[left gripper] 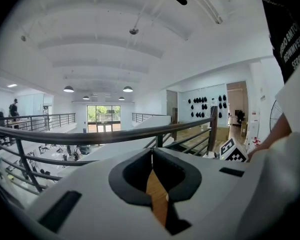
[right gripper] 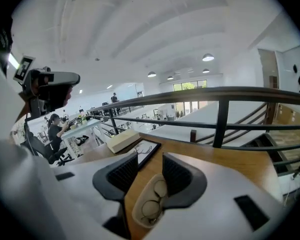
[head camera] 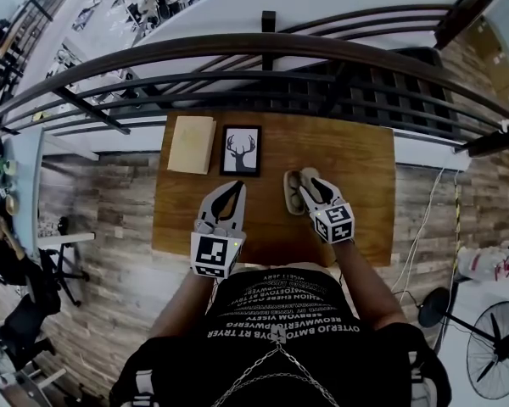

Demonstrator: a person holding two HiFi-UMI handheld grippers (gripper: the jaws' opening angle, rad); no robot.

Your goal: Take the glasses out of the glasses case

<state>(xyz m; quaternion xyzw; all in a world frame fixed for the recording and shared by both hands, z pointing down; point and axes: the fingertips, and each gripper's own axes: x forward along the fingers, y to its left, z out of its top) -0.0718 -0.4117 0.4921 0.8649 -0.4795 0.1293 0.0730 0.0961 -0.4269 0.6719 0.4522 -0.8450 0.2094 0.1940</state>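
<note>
You stand on a mezzanine in a large open-plan office. A black metal railing [head camera: 263, 47] runs just beyond your wooden table [head camera: 365, 172]. Below the railing, the lower floor holds desks [right gripper: 88, 126], with a person [right gripper: 54, 130] seated at one. Pendant lamps [left gripper: 68, 89] hang from a white vaulted ceiling [left gripper: 115, 34].

Open beige glasses case [right gripper: 137, 218] holds round-lensed glasses [right gripper: 151, 209]

Far left of table [head camera: 365, 168]: book [head camera: 192, 144], framed picture [head camera: 240, 150] just right of it
Right of picture (nearer the person): glasses case [head camera: 292, 195], glasses [right gripper: 149, 204] inside
Over case: right tool [head camera: 308, 183]
Behind table: railing [head camera: 237, 49]
</note>
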